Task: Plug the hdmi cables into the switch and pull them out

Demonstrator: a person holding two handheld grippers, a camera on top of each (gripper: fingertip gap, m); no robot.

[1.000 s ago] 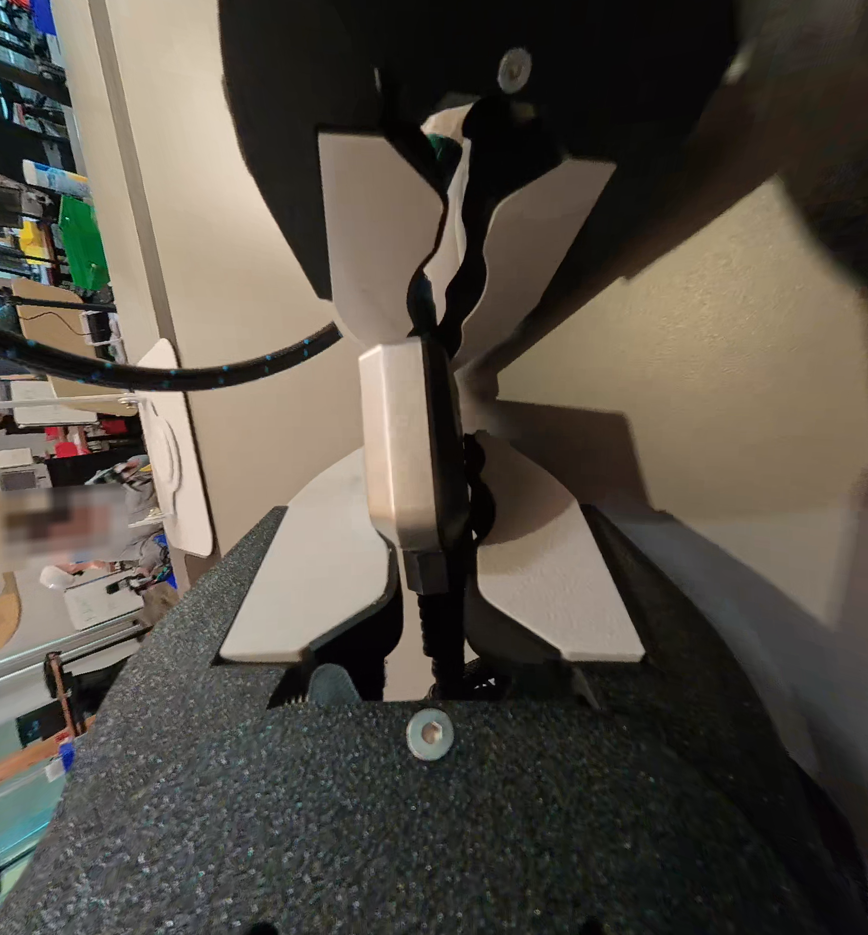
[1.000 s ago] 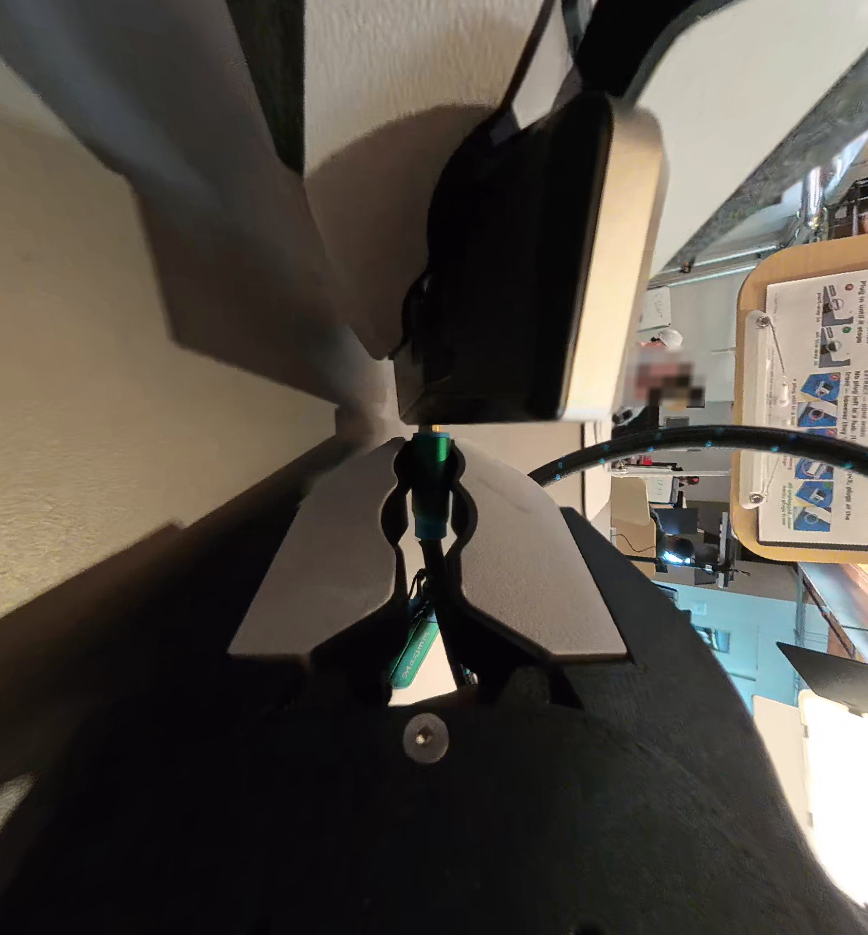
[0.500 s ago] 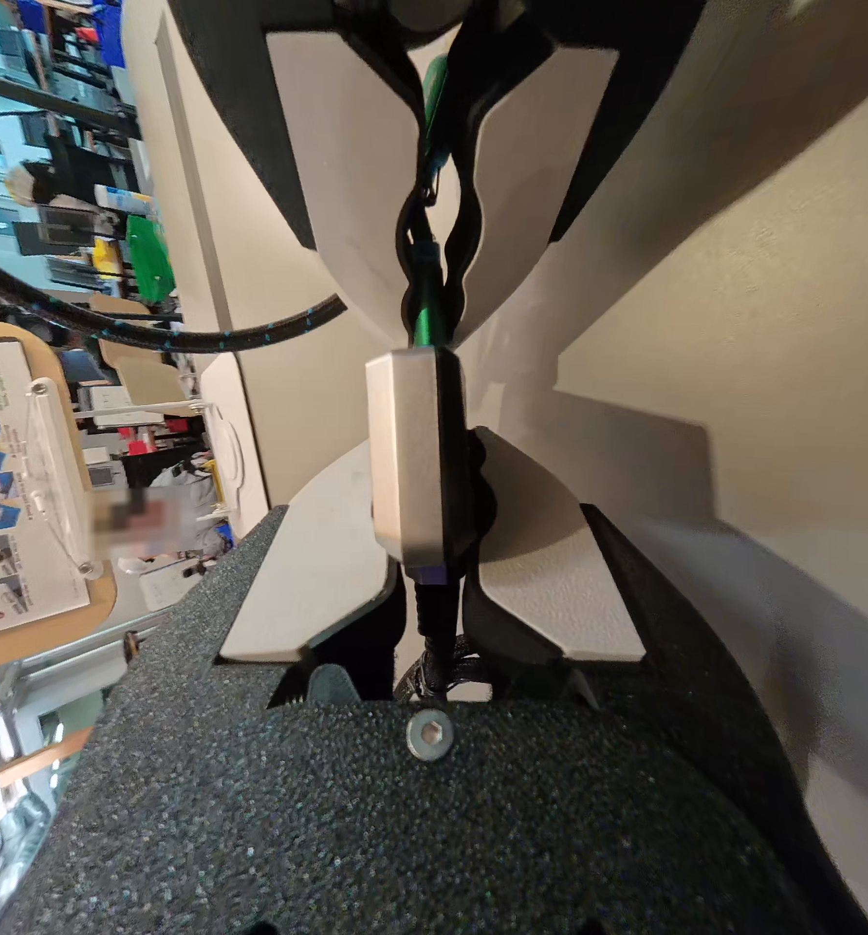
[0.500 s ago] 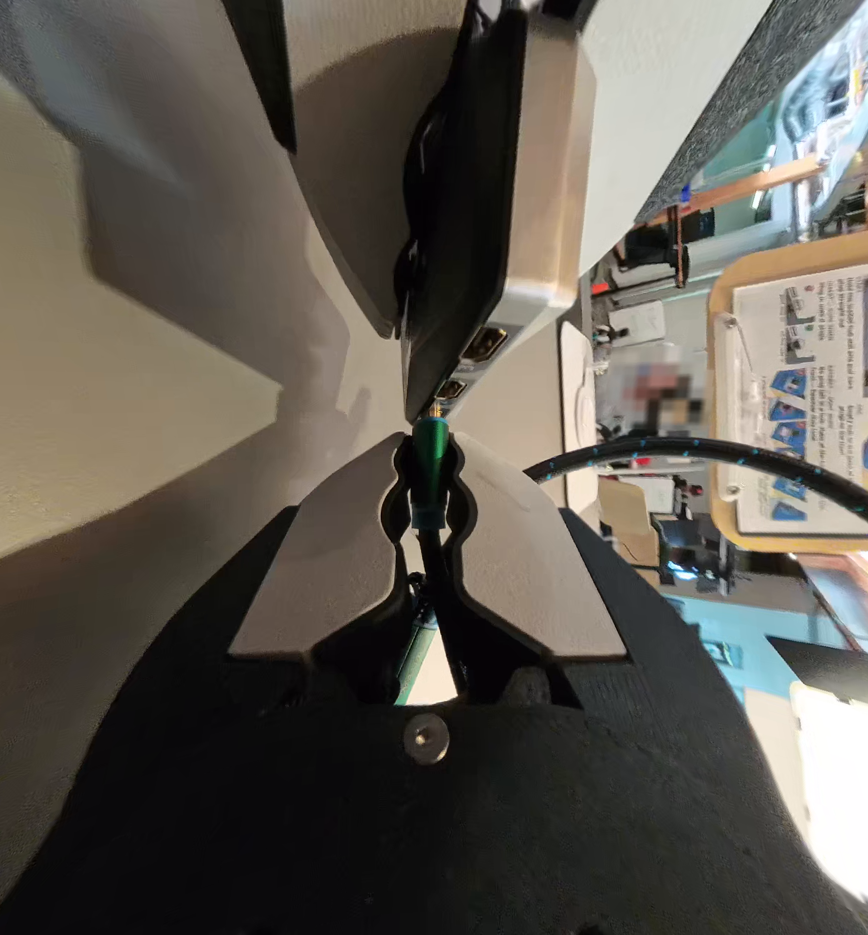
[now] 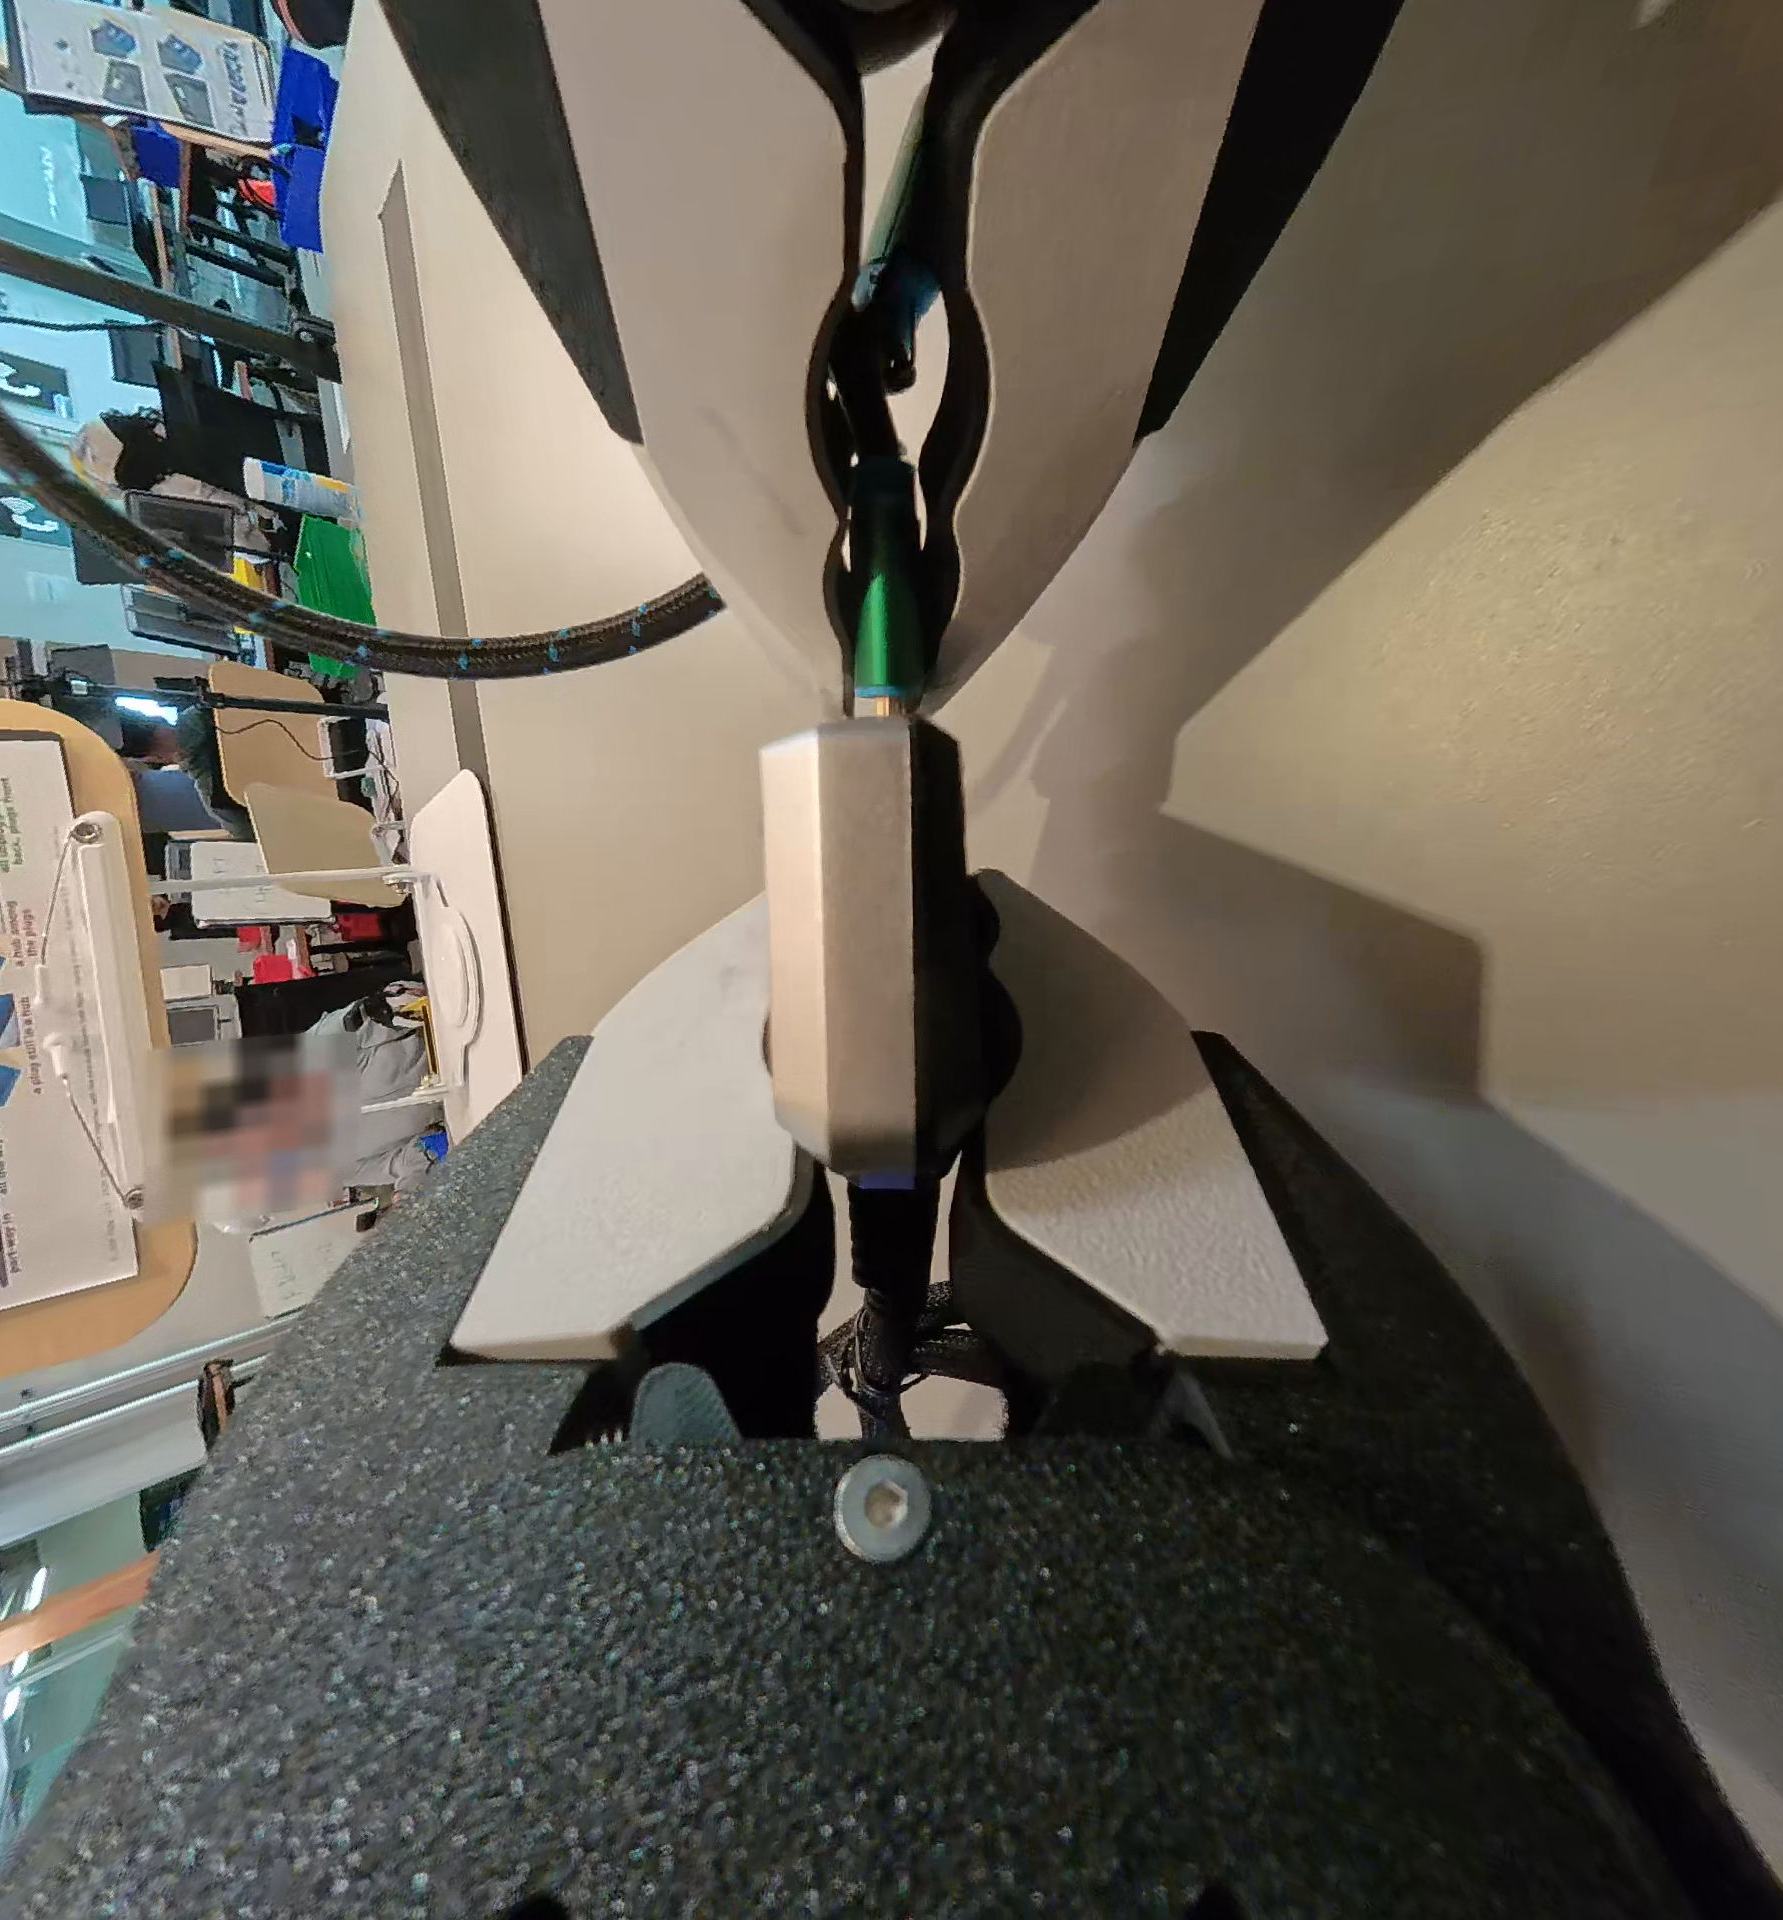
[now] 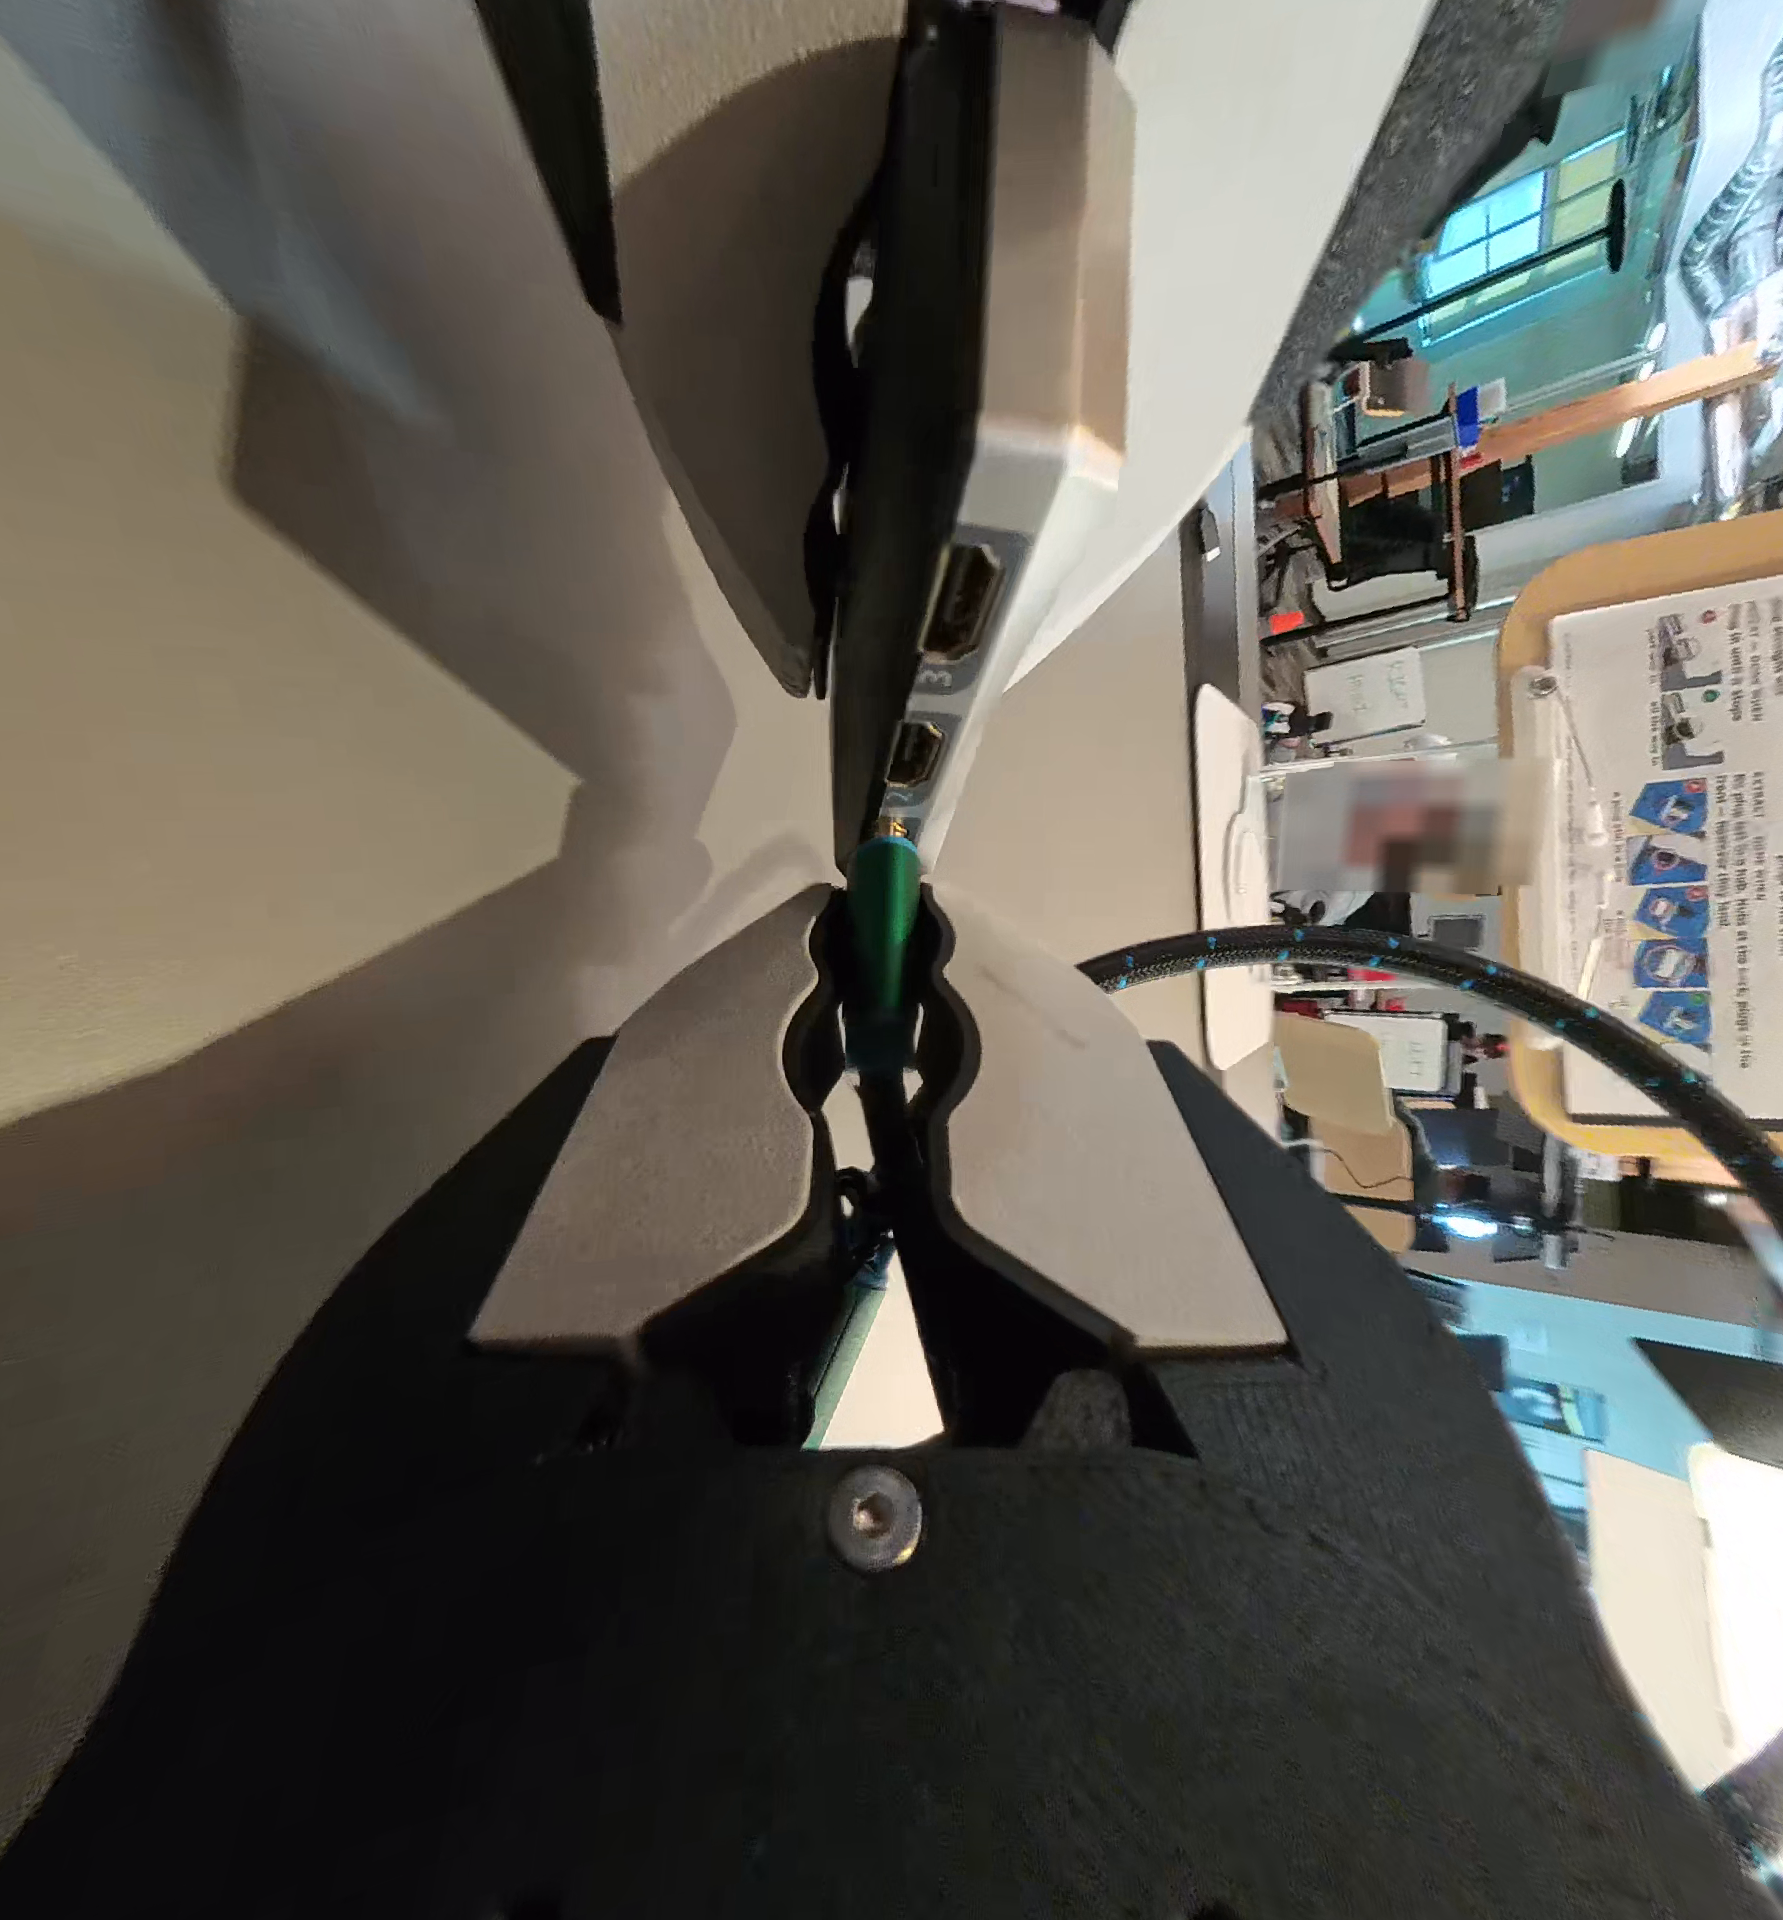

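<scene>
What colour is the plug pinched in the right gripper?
Green plug, gold tip; clearest in the right wrist view.

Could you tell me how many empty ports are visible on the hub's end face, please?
2: a larger port and a smaller one just above the green plug; more may be hidden.

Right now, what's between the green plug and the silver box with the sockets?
Only the green plug's short gold tip, reaching the silver box's socket edge; nothing else lies between. The right wrist view shows it best.
</scene>
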